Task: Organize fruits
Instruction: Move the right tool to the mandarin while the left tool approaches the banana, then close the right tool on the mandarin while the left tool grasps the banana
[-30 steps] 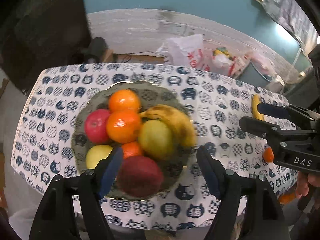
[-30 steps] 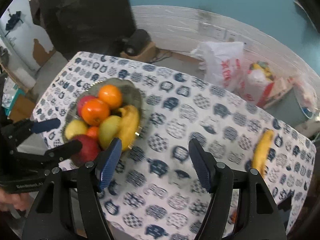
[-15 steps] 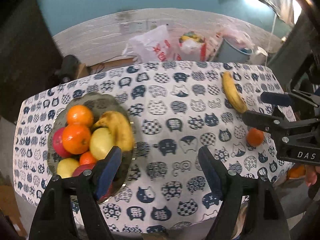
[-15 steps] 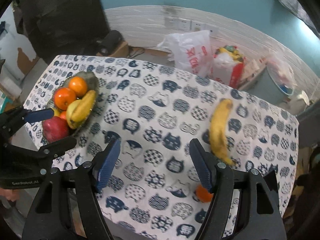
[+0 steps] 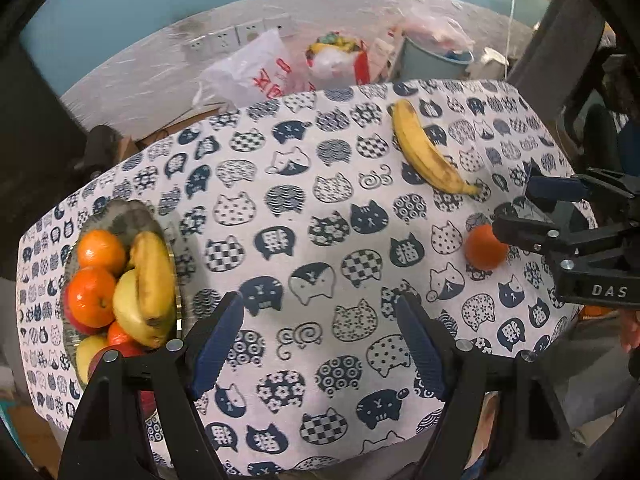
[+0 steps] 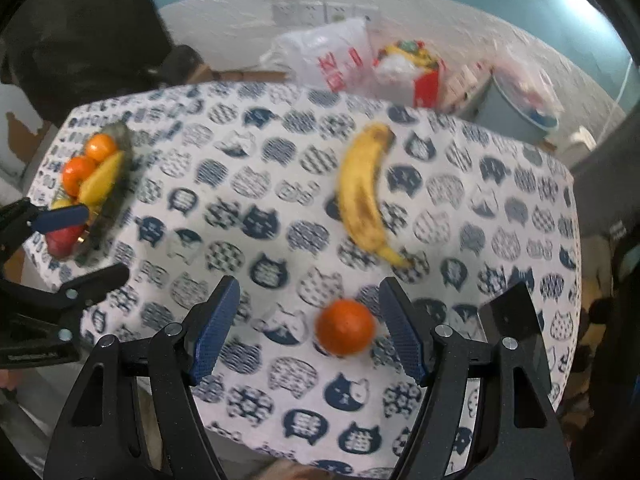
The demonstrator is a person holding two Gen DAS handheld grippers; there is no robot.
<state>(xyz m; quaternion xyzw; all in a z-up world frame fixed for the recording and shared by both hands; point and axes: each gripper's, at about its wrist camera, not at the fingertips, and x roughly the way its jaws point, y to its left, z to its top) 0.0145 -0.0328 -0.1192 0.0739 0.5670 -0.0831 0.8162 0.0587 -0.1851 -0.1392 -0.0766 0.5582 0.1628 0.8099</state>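
Observation:
A dark fruit bowl (image 5: 120, 216) at the table's left end holds oranges, apples, a pear and a banana; it also shows in the right wrist view (image 6: 120, 136). A loose banana (image 5: 424, 152) (image 6: 362, 192) and a loose orange (image 5: 484, 248) (image 6: 345, 332) lie on the cat-print tablecloth at the right. My left gripper (image 5: 320, 344) is open and empty over the table's middle. My right gripper (image 6: 308, 332) is open and empty, with the orange between its fingers near the right one; it also shows in the left wrist view (image 5: 520, 208).
Plastic bags (image 5: 256, 76) and a blue bin (image 5: 436, 60) sit on the floor behind the table. The near table edge (image 6: 280, 452) runs just under my right gripper. A dark cabinet (image 6: 80, 40) stands at the far left.
Both grippers have swung right, away from the bowl. The loose banana and orange have come into view, and the orange now lies between my right gripper's fingers.

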